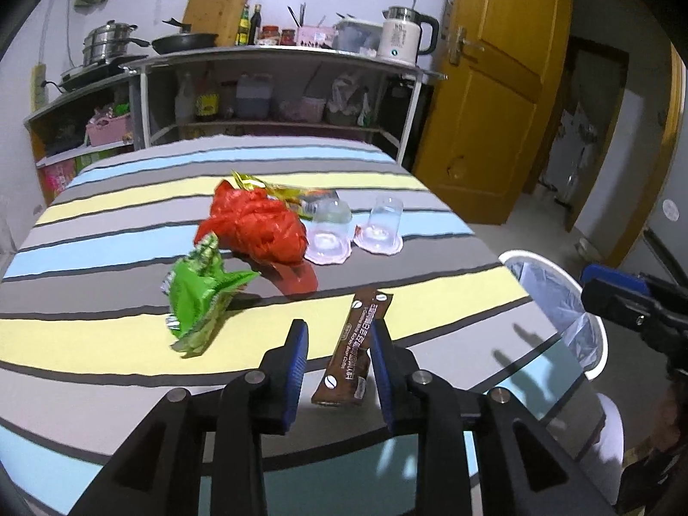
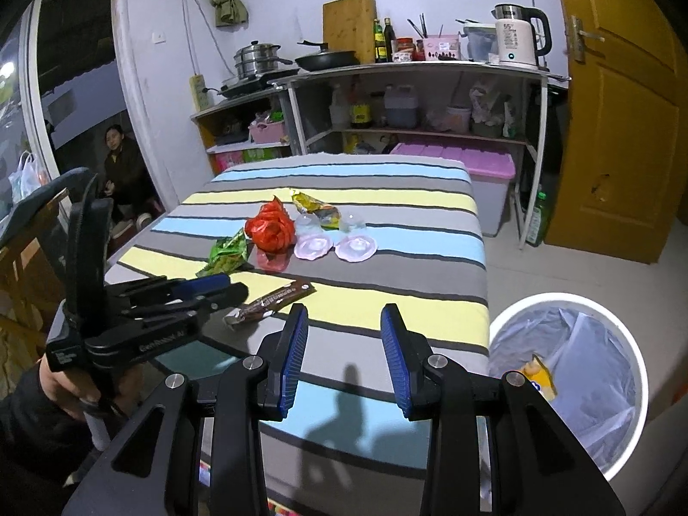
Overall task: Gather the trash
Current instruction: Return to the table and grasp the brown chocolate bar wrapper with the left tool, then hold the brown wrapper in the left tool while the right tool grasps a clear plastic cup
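Wrappers on striped surface (image 1: 129, 232): one green (image 1: 202, 296), one brown (image 1: 354, 348), one yellow (image 1: 279, 191); one red bag (image 1: 253, 223); two cups (image 1: 329, 228). My left fingers (image 1: 303, 370) spread around brown wrapper, not pinching; right fingers (image 2: 296, 352) spread, empty. One bin (image 2: 623, 339).

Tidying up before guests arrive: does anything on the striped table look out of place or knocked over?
Yes. One clear plastic cup lies tipped beside the upright cup; a crumpled red bag, green wrapper and brown coffee sachet litter the cloth.

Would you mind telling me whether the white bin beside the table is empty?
Not empty: a yellow wrapper lies inside the bin's clear liner.
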A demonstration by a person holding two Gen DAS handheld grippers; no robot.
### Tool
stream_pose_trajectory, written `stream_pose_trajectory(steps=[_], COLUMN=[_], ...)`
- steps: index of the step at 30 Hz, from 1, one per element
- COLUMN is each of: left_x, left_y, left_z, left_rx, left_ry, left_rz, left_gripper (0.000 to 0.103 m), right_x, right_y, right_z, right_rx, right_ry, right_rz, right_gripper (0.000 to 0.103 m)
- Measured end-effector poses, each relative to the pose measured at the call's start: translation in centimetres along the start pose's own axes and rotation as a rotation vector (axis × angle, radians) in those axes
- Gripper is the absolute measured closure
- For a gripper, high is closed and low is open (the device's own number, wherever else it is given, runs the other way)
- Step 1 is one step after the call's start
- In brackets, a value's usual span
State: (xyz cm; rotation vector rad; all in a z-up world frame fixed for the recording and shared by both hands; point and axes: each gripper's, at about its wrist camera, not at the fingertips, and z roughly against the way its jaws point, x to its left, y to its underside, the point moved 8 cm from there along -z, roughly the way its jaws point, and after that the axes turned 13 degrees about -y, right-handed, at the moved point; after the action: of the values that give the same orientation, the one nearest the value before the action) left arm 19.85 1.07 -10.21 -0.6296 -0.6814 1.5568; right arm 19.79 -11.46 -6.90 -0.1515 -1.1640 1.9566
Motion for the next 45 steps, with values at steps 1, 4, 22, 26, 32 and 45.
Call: stream_pose_trajectory(steps=[1, 4, 22, 26, 32, 45], left_x=[-0.3, -0.8, -2.0, -1.2, 0.6, 4.0], left_y=[0.1, 0.4, 1.0, 0.3, -1.0, -2.4], left_z=[-0.4, -1.7, -1.5, -0.2, 1.6, 1.9], left_rx=[0.013, 0.047, 0.040, 0.007, -0.038, -0.066], left_ry=[-0.001, -0.007, -0.023, -0.008, -0.015, -0.011], left_rz=[-0.013, -0.038, -0.087, -0.035, 0.043, 0.128], left_gripper=[0.074, 0.074, 0.082, 0.082, 0.082, 0.082], right_x=[-0.1, -0.4, -1.2, -1.2, -1.2, -3.8], right_y=[0.0, 0.0, -0.9, -1.7, -3.2, -5.9], right_z=[-0.1, -0.8, -3.1, -3.9, -6.0, -13.2], right_rx=[0.003, 0.012, 0.023, 0.023, 0.027, 0.106], right_ry=[-0.002, -0.004, -0.016, -0.015, -0.021, 0.023], right_rz=[-0.001, -0.007, -0.022, -0.021, -0.023, -0.044], right_gripper=[0.067, 0.067, 0.067, 0.067, 0.067, 0.067])
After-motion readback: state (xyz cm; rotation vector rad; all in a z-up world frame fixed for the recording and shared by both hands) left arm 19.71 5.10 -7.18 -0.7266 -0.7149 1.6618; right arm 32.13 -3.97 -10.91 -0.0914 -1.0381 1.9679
